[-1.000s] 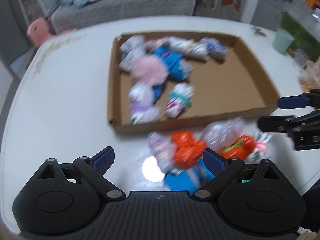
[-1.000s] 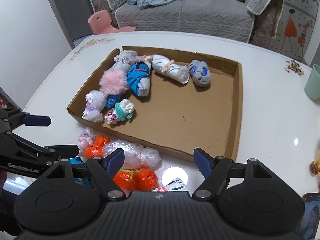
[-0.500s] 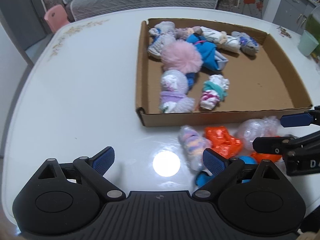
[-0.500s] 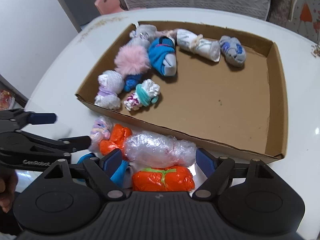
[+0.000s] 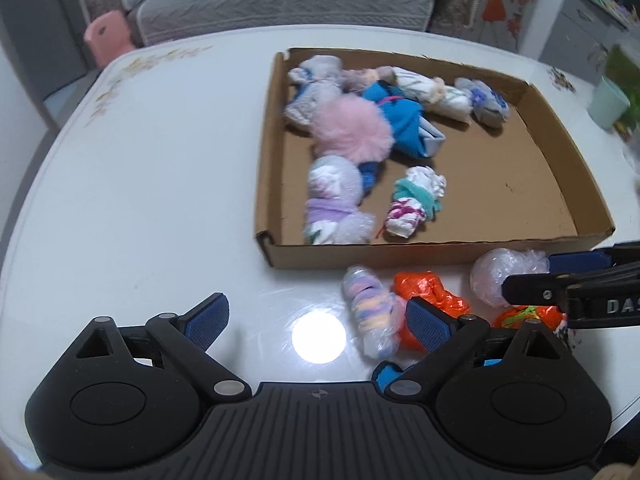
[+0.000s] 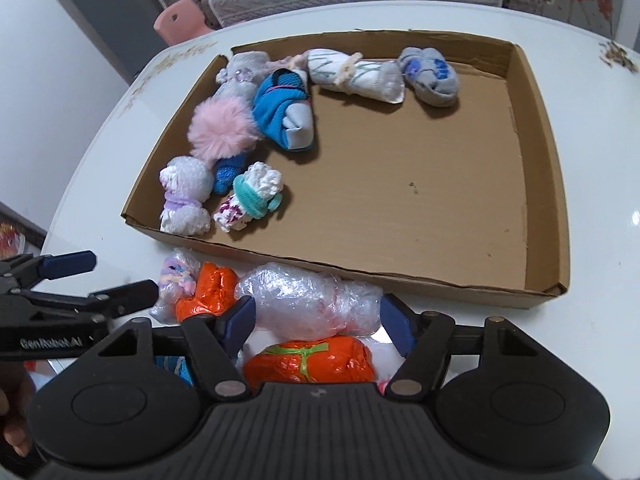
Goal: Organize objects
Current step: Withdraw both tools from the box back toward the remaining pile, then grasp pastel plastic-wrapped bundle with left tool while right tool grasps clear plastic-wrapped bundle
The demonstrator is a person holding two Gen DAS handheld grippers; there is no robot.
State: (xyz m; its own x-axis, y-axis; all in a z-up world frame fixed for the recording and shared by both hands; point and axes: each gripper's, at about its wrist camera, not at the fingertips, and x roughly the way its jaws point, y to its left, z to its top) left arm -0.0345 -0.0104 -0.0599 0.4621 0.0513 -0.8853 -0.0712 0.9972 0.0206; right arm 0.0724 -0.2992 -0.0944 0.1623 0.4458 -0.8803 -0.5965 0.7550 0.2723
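Right gripper brackets a crinkly clear-wrapped roll.

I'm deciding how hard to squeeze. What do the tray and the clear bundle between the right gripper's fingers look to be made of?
Tray: plain brown corrugated cardboard, matte, with a frayed corner and cut edges. Clear bundle: apparently thin transparent plastic film or bubble wrap, glossy and crinkled, likely soft; its contents can't be made out.

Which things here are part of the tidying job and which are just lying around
Job: cardboard box; clear bundle between the right gripper fingers; orange bundles; pastel bundle; left gripper.
Lying about: green cup; pink stool; sofa.
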